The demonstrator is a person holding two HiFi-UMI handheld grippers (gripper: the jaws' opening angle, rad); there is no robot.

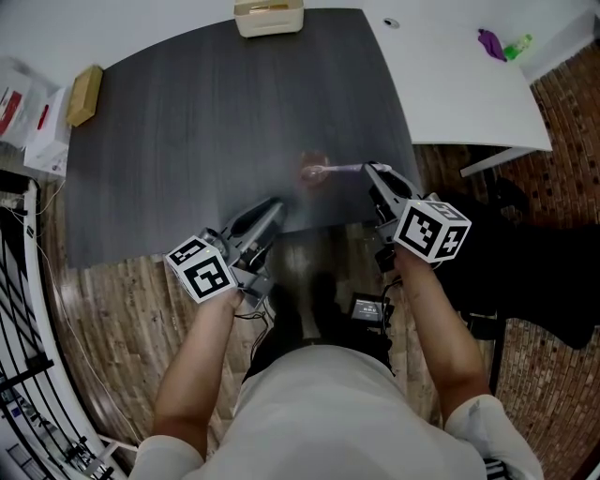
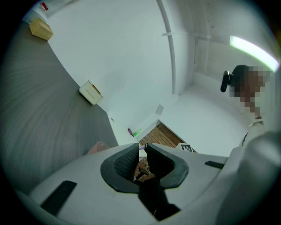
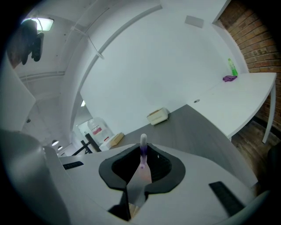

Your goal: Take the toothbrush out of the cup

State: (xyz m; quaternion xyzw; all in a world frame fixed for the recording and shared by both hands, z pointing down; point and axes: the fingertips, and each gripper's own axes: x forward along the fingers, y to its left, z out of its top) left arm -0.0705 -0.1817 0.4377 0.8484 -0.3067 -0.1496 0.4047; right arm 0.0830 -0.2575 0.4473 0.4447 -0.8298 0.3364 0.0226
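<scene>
A pink translucent cup stands on the dark table near its front edge. My right gripper is just right of the cup, shut on the toothbrush, which points left with its end over the cup's rim. In the right gripper view the toothbrush sticks out from between the jaws, its white tip free in the air; the cup is hidden there. My left gripper hovers over the table's front edge, below and left of the cup, jaws together with nothing between them. Only the edge of the cup shows in the left gripper view.
A beige box sits at the table's far edge and a tan block at its far left corner. A white table adjoins on the right, with a purple thing and a green thing. White boxes stand left.
</scene>
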